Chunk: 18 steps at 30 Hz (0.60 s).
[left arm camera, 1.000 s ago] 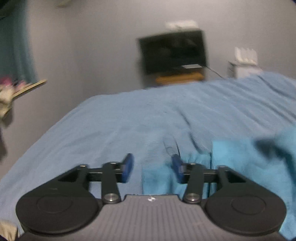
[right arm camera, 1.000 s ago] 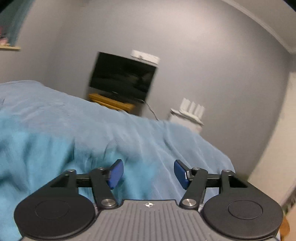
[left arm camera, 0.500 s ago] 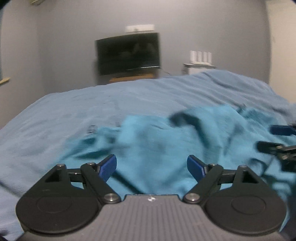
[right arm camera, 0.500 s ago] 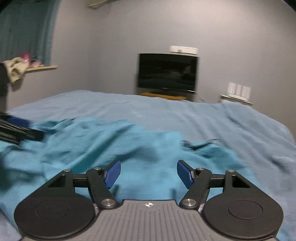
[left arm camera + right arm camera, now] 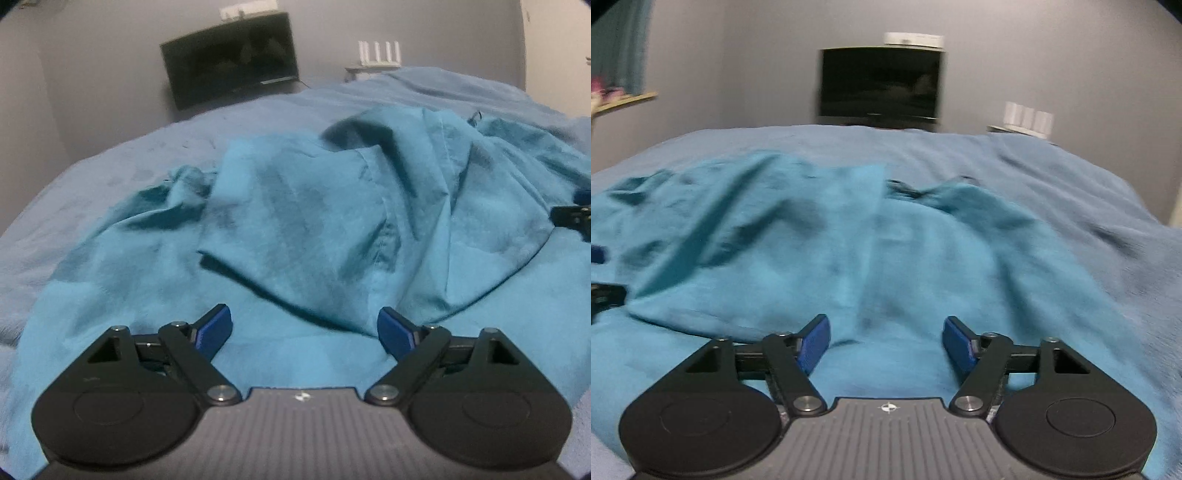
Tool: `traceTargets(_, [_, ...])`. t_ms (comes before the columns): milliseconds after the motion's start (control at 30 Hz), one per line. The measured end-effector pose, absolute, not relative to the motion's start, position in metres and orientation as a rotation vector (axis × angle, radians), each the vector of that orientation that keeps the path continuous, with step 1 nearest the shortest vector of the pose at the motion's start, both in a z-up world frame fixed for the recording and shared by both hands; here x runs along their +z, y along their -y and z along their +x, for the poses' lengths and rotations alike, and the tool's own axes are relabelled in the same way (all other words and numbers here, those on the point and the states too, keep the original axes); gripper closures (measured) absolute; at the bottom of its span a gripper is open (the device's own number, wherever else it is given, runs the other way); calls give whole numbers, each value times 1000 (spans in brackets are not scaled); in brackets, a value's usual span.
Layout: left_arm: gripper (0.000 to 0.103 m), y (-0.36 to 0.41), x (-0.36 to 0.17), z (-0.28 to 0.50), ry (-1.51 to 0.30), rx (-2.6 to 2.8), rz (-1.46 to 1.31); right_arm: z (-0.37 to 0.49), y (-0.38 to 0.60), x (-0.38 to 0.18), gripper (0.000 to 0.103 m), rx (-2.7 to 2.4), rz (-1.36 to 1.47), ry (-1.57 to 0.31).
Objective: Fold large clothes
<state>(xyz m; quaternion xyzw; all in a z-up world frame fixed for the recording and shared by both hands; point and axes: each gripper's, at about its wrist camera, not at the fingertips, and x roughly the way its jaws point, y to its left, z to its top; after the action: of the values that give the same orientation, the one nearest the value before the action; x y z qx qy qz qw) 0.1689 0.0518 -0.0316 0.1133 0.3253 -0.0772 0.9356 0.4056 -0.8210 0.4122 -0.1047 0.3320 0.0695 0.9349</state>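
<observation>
Compared with a second ago, when both views showed mostly the bedspread and the far wall, the left tool (image 5: 304,325) now hangs low over the crumpled teal garment (image 5: 314,221), its blue pads widening with nothing pinched between them, and the right tool (image 5: 884,341) has likewise dropped over the same cloth, its jaws also opening and empty. The garment lies loose in a heap on the blue bed (image 5: 1052,177), released rather than held, so I judge no fold is made yet and a fresh grasp is needed. No container shows anywhere.
</observation>
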Motion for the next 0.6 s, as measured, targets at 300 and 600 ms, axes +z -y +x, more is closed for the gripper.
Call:
traceTargets(300, [13,-56,-4,93,-562,-91,176,341,842,443,30,67,-59,-627])
traceTargets(600, [2,-39,-38,90,-632,-116,230,295,771,436,21,295,-222,-578])
